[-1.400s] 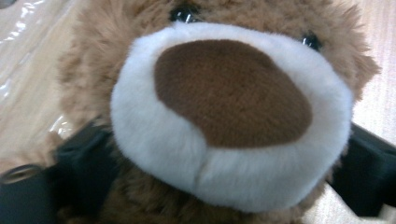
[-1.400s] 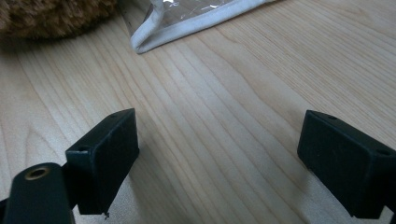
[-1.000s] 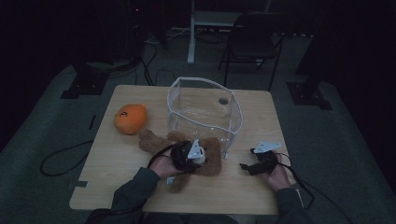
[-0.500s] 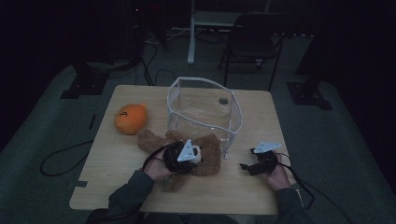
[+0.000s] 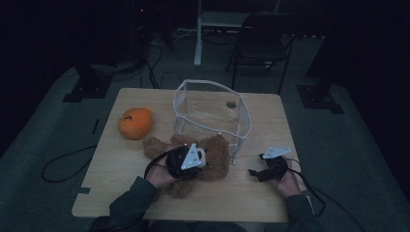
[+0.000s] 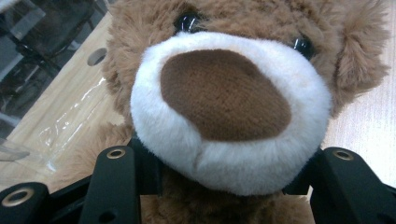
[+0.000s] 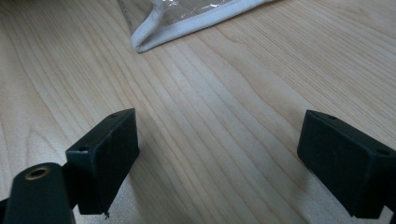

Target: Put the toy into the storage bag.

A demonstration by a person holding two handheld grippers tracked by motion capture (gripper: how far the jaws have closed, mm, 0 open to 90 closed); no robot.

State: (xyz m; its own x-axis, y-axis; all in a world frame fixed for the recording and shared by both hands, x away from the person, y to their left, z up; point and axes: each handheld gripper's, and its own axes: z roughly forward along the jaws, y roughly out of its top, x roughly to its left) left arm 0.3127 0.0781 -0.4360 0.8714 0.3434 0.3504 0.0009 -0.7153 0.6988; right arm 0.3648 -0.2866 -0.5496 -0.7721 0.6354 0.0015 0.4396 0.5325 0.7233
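bear pinched at the muzzle

from above: left gripper (image 5: 191, 162) over brown teddy bear (image 5: 220, 154), near side of clear bin (image 5: 212, 113); orange plush (image 5: 135, 123) far left on table (image 5: 251, 193). up close: jaws clamped on the bear's white snout (image 6: 229, 154). right gripper (image 7: 219, 163) spread wide, nothing between, beside bin's white hem

No legible text showing anywhere. Orange plush toy (image 5: 135, 123), lying well off from the left gripper (image 5: 189, 162), is bearing a small unreadable dark mark.
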